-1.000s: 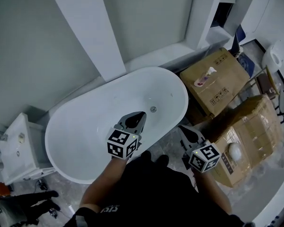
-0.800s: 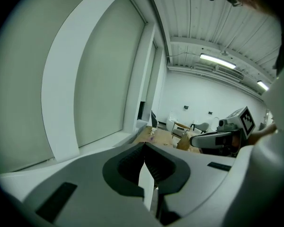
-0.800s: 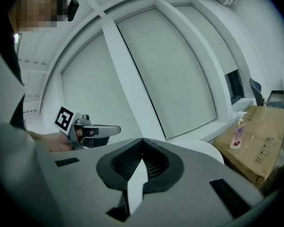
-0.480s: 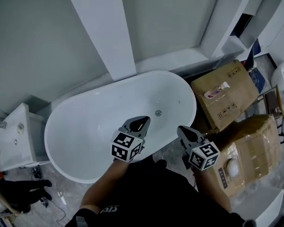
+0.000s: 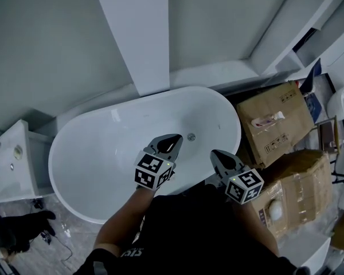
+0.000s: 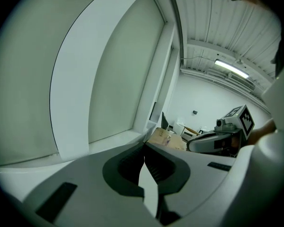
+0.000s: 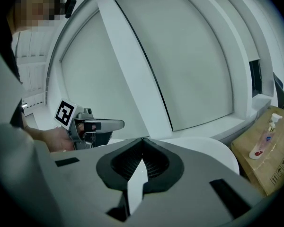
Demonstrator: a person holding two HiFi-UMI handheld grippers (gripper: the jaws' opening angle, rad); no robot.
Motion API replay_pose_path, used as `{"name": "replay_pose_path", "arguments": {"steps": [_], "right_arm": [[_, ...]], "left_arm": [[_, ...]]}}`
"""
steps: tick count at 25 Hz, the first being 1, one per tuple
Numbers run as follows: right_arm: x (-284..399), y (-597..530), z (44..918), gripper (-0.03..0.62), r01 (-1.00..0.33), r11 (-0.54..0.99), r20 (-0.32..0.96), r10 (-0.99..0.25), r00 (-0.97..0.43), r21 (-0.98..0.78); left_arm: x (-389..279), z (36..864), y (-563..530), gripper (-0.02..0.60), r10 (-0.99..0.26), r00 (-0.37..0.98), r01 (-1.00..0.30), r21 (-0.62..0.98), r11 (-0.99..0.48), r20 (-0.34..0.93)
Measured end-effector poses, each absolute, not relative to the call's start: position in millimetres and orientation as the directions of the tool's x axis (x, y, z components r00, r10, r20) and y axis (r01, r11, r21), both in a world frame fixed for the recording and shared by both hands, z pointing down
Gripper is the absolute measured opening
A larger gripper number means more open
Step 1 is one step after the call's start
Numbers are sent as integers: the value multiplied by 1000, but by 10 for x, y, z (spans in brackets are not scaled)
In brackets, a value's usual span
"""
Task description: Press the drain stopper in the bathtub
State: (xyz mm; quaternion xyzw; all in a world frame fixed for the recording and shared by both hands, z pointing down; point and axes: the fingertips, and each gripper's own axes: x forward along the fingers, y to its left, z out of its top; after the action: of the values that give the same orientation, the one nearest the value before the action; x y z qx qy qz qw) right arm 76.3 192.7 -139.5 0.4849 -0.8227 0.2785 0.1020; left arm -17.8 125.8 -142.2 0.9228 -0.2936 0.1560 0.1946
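Drain stopper [image 5: 191,136] in bathtub [image 5: 97,153], boxes [image 5: 275,122] at right

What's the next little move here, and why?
Probably lower the left gripper toward the drain stopper: its jaws are shut, and it hangs over the bathtub with its tip beside the stopper, apparently well above it.

Bathroom, seemingly unfinished: freestanding white bathtub [image 5: 97,159], washbasin [image 5: 11,168] beside it, cardboard boxes [image 5: 275,122] stacked alongside.

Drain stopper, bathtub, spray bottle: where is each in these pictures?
drain stopper [image 5: 191,136], head view, its round metal top.
bathtub [image 5: 97,153], head view, bare inner floor.
spray bottle [image 7: 261,144], right gripper view, middle of its body.
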Motion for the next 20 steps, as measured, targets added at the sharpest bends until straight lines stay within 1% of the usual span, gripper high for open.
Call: {"name": "replay_pose_path", "arguments": {"steps": [6,11,16,20], "right_arm": [[835,1568,-1169,15,-822,413,457,-688,-564,-392],[984,1168,-941,15,-776,475,467,-621,-630,-415],[1270,764,-485,15,-758,477,501,-569,-652,-444],[1271,615,-159,15,-737,461,535,-507,-676,-494]], "left_arm": [[-86,-1226,1023,16,-500,744,-647,289,-706,443],[65,-1014,745,17,-522,694,-701,300,-647,496],[303,-687,451,17,-493,669,-715,300,-632,557],[207,-363,351,16,-467,624,-753,324,-572,627]]}}
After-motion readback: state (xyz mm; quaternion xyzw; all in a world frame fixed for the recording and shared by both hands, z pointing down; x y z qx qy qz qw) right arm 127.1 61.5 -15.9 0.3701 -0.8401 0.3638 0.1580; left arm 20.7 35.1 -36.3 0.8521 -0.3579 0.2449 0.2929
